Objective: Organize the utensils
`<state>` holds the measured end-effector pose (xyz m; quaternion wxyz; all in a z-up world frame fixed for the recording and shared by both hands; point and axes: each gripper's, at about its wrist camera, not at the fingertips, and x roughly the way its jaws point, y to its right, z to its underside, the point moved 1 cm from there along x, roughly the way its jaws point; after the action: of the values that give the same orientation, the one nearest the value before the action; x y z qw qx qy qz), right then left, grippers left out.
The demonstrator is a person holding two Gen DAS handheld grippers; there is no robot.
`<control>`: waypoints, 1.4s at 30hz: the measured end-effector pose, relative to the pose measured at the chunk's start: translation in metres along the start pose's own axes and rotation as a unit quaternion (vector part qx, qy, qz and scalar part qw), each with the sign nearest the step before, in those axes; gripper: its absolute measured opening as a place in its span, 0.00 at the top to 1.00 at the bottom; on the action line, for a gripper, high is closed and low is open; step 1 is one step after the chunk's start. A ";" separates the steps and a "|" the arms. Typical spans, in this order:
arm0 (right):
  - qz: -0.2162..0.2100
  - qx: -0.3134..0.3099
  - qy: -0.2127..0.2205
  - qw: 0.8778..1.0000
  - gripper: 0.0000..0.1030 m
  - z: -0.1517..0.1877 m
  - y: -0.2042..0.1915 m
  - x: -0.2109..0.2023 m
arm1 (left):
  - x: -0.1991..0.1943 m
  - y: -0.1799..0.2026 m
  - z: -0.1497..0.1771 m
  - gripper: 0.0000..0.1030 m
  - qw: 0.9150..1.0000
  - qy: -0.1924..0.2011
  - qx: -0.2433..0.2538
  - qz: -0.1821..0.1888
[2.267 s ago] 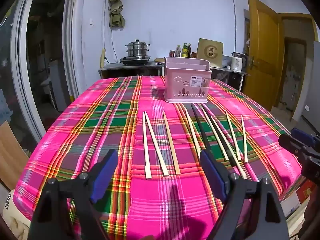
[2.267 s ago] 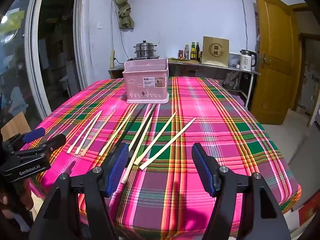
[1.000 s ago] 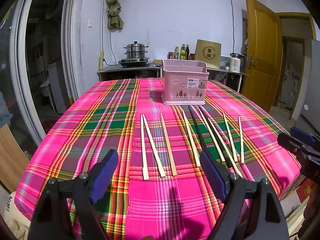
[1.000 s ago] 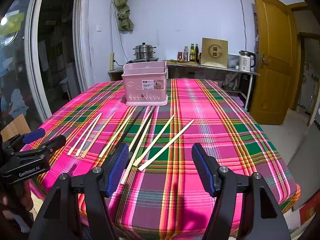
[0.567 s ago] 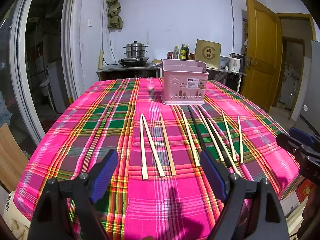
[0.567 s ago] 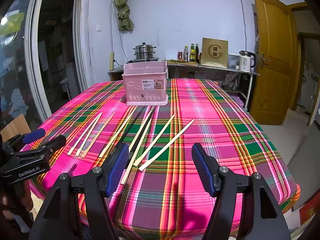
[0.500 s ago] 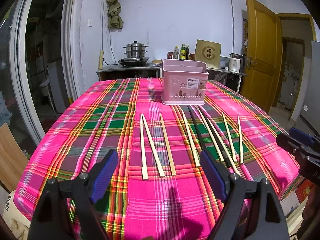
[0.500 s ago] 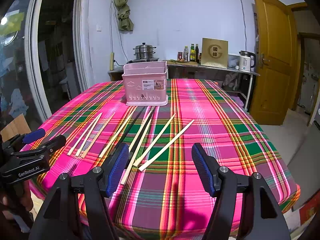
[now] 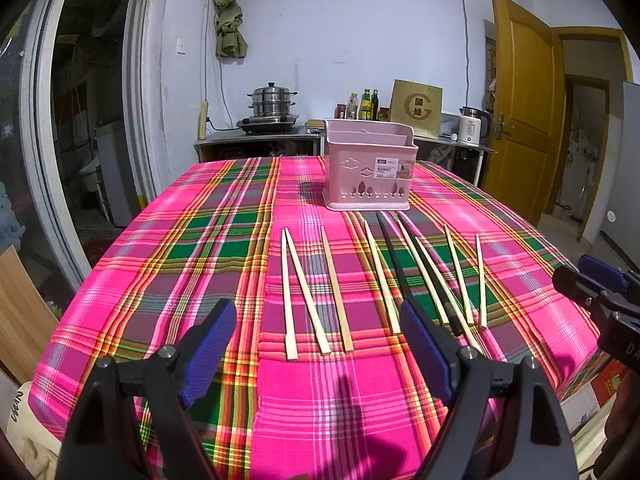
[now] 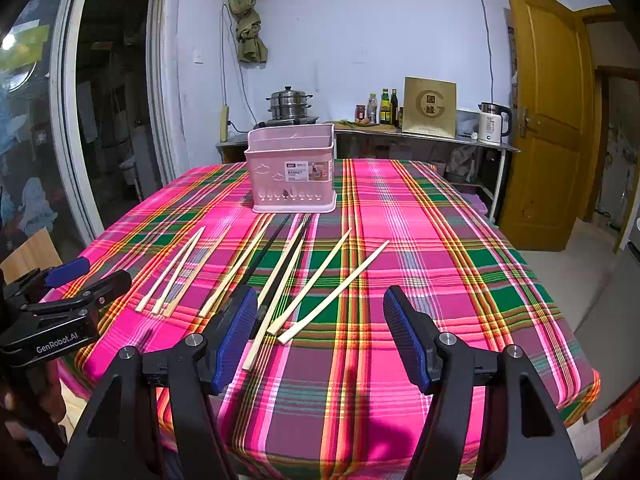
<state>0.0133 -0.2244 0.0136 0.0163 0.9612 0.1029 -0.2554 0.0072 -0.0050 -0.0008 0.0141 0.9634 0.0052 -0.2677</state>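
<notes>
At the lower left of the frame, the left tongs (image 9: pixel 316 354) gape wide with nothing in them, and so do the right tongs (image 10: pixel 320 334). The chopsticks (image 9: pixel 336 288) lie mid-frame on the bench (image 9: pixel 192 264), below the pink basket (image 9: pixel 368 170). No stick is picked up yet, so I think the next move is to reach and pinch one.

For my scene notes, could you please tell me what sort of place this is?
Most likely a home kitchen or dining room: a steamer pot on a stove, sauce bottles and an electric kettle on the counter behind a table with a plaid tablecloth.
</notes>
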 end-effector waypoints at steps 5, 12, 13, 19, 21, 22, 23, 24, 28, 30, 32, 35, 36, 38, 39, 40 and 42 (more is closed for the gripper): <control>0.000 0.000 0.000 1.000 0.36 0.000 0.000 0.000 | 0.001 0.000 -0.001 0.17 1.000 -0.004 0.000 0.001; -0.001 0.000 -0.003 1.000 0.36 -0.001 0.000 0.003 | 0.007 0.000 0.000 0.17 1.000 -0.008 0.002 0.001; -0.001 0.000 -0.003 1.000 0.36 -0.001 0.000 0.003 | 0.009 -0.001 0.000 0.17 1.000 -0.010 0.002 0.002; -0.002 0.001 -0.011 1.000 0.36 -0.001 0.001 0.011 | 0.024 -0.005 -0.003 0.17 1.000 -0.025 0.004 0.010; -0.002 0.001 -0.013 1.000 0.36 -0.002 0.001 0.018 | 0.032 -0.011 -0.004 0.17 0.999 -0.038 -0.004 0.012; -0.003 0.000 -0.013 1.000 0.36 -0.003 0.001 0.020 | 0.036 -0.014 -0.006 0.17 0.999 -0.045 -0.012 0.016; -0.004 0.000 -0.013 1.000 0.36 -0.005 0.002 0.022 | 0.042 -0.017 -0.008 0.18 0.998 -0.054 -0.020 0.022; -0.006 0.001 -0.014 1.000 0.36 -0.006 0.003 0.025 | 0.046 -0.018 -0.008 0.18 0.998 -0.059 -0.022 0.024; -0.010 0.002 -0.018 1.000 0.36 -0.015 0.006 0.038 | 0.065 -0.022 -0.017 0.29 0.995 -0.087 -0.026 0.036; -0.015 0.004 -0.020 1.000 0.36 -0.020 0.008 0.044 | 0.075 -0.023 -0.022 0.38 0.993 -0.100 -0.027 0.048; -0.019 0.004 -0.022 1.000 0.39 -0.026 0.009 0.052 | 0.084 -0.023 -0.027 0.43 0.992 -0.107 -0.023 0.054; -0.025 0.002 -0.027 0.999 0.41 -0.033 0.009 0.065 | 0.101 -0.022 -0.033 0.47 0.989 -0.127 -0.024 0.068; -0.025 0.002 -0.032 0.999 0.43 -0.035 0.009 0.071 | 0.106 -0.021 -0.035 0.47 0.988 -0.133 -0.022 0.068; -0.027 0.002 -0.047 0.999 0.49 -0.040 0.009 0.085 | 0.117 -0.020 -0.039 0.47 0.987 -0.142 -0.022 0.069; -0.027 0.003 -0.054 0.998 0.52 -0.042 0.010 0.092 | 0.121 -0.020 -0.040 0.47 0.987 -0.147 -0.022 0.069; -0.029 0.004 -0.062 0.998 0.54 -0.044 0.010 0.099 | 0.126 -0.019 -0.041 0.48 0.986 -0.149 -0.021 0.068; -0.030 0.004 -0.076 0.997 0.58 -0.046 0.011 0.112 | 0.132 -0.022 -0.042 0.50 0.985 -0.159 -0.026 0.068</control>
<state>0.1330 -0.2098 -0.0022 0.0120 0.9356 0.1290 -0.3285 0.1416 0.0183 -0.0336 0.0582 0.9061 -0.0560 -0.4152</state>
